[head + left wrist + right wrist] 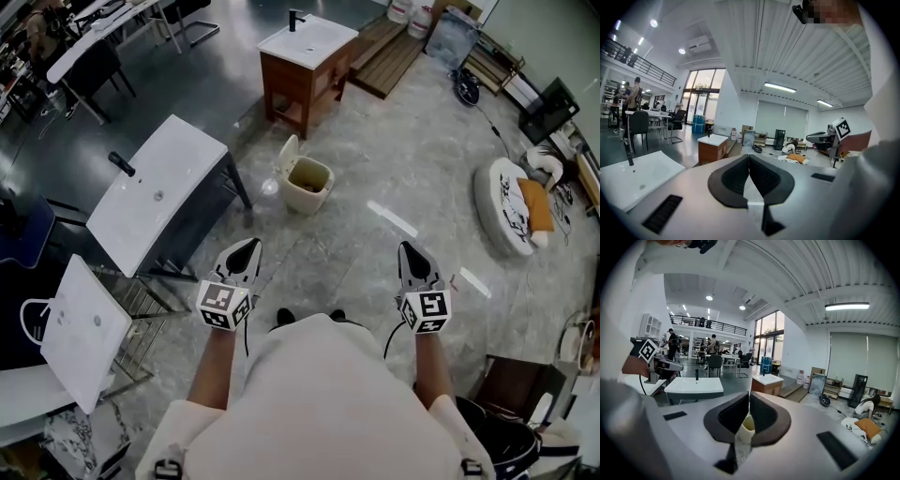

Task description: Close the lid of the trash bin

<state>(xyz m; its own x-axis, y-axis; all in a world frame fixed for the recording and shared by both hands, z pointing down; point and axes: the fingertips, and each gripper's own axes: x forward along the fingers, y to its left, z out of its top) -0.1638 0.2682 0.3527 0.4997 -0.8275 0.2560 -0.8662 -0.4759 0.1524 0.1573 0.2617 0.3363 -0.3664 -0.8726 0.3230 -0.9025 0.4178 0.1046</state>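
The small cream plastic trash bin (309, 190) is seen on the grey stone floor (375, 253), well ahead of the person. It stands near 1 leg of the white sink top on a dark stand (159, 192). The bin's cream flip lid (288, 157) is tipped up and back at the far left edge, so the bin is open. Something brown can be seen inside.

Nothing of the job is done yet. The lid has not been touched, and both tools are held far from the bin.

The left gripper (250, 245) is held out in front of the body. Its 2 dark jaws are pressed together at the tips, and nothing is held between them. The right gripper (405, 246) is held out the same way, with its jaws together at the tips and nothing held. In the right gripper view, the bin is seen far off through the thin gap lower down between the jaws.

What is left, it seems, is the whole job. The bin must be walked up to, the lid must be reached and then pushed down until it is shut.
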